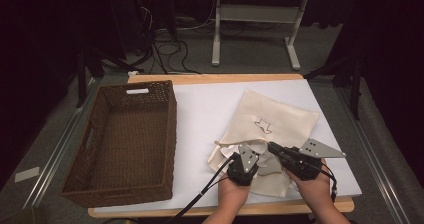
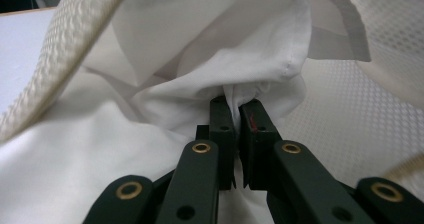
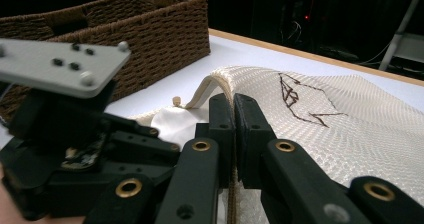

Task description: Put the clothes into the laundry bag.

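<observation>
cream mesh bag: lies on the white table top, right of centre and toward the near edge; a dark line drawing is stitched on its upper face; its open mouth faces the person.
white cloth: soft, plain fabric bunched inside the mouth of the mesh bag, folded over itself, with the bag's corded hem arching above it in the left gripper view.
left gripper: jaws closed tight on a pinch of the white cloth, which bulges out just past the tips; seen from above it sits at the bag's near left corner, cable trailing toward the table's front edge.
right gripper: jaws pressed together on the bag's rim, the woven edge running up between them; in the high view it lies across the near edge of the bag, just beside the left gripper.
hands: one behind each gripper, coming in from the near edge of the table.
wicker basket: brown, rectangular, on the left part of the table, well apart from the bag.
table edge: light wood strip showing around the white top.
</observation>
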`<state>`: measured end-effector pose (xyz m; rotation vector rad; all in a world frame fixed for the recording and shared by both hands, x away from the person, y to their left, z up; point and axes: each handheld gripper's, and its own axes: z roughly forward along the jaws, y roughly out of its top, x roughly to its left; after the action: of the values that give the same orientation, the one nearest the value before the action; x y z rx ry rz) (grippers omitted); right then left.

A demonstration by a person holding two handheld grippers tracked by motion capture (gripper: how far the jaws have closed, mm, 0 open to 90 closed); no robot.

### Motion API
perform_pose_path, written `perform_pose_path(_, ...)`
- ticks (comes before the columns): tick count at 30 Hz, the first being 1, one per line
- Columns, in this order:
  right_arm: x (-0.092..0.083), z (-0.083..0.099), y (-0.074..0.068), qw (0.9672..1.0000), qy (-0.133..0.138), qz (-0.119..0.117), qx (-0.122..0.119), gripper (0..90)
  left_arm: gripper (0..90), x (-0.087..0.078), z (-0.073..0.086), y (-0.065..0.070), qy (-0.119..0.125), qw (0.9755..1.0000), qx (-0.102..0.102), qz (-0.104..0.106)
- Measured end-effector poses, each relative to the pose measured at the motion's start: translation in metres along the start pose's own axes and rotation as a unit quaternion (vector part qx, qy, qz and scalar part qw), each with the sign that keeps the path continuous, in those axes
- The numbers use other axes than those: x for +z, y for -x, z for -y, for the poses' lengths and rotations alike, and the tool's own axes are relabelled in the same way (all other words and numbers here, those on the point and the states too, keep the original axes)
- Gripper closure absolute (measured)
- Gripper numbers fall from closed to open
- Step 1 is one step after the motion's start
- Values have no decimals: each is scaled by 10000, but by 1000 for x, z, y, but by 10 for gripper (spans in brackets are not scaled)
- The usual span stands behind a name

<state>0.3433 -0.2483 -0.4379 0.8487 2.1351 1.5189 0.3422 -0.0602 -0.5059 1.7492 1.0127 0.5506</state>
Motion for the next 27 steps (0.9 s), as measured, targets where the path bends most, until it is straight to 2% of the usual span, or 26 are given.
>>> perform_pose_path(3, 1, 0, 0, 10000, -7, 0, 24, 878, 852, 10, -6, -1, 65, 10000, 11, -63)
perform_pose_path(7, 1, 1, 0, 10000, 1, -5, 16, 879, 827, 12, -5, 0, 88, 10000, -30, 30)
perform_pose_path(8, 0, 1, 1, 10000, -2, -6, 36, 878, 784, 11, -4, 0, 107, 9999, -19, 79)
perform_pose_path(9, 0, 1, 1, 10000, -4, -7, 22, 879, 695, 9, -3, 0, 117, 9998, -2, 150)
perform_pose_path(10, 0, 1, 1, 10000, -4, -7, 22, 879, 695, 5, -1, 0, 124, 9997, 3, 213)
perform_pose_path(11, 0, 1, 2, 10000, -10, 1, 24, 878, 597, -6, 2, 0, 226, 9994, 58, 242)
perform_pose_path(12, 0, 1, 2, 10000, -10, 1, 24, 878, 551, -6, 2, 0, 226, 9994, 58, 242)
perform_pose_path(13, -1, 1, 2, 10000, -9, 3, 9, 879, 526, -19, 4, -3, 266, 9992, 69, 307)
perform_pose_path(14, -1, 1, 2, 10000, -9, 3, 9, 879, 505, -19, 4, -3, 266, 9992, 69, 307)
perform_pose_path(15, -1, 2, 1, 10000, -15, 4, -8, 878, 490, -33, 7, -8, 365, 9989, 37, 289)
perform_pose_path(16, -1, 2, 1, 10000, -15, 4, -8, 878, 480, -33, 7, -8, 365, 9989, 37, 289)
perform_pose_path(17, 0, 1, 1, 10000, -16, -4, 13, 878, 473, -46, 9, -17, 410, 9989, 48, 203)
perform_pose_path(18, 0, 1, 1, 10000, -16, -4, 13, 878, 465, -46, 9, -17, 410, 9989, 48, 203)
perform_pose_path(19, 0, 1, 1, 10000, -14, 5, -21, 878, 451, -55, 12, -27, 391, 9992, 76, 33)
perform_pose_path(20, 0, 1, 1, 10000, -14, 5, -21, 878, 438, -55, 12, -27, 391, 9992, 76, 33)
perform_pose_path(21, 0, 1, 1, 10000, -16, 19, -8, 878, 429, -60, 16, -38, 294, 9995, 21, -107)
perform_pose_path(22, 0, 1, 1, 10000, -16, 19, -8, 878, 412, -60, 16, -38, 294, 9995, 21, -107)
perform_pose_path(23, 0, 1, 1, 10000, -9, 18, -4, 878, 389, -62, 19, -48, 220, 9995, -102, -218)
perform_pose_path(26, -1, 1, 1, 10000, -23, 16, -1, 878, 357, -62, 22, -57, 157, 9991, -323, -214)
perform_pose_path(27, 0, 1, 2, 10000, -16, 13, -7, 878, 340, -60, 22, -58, 91, 9993, -317, -187)
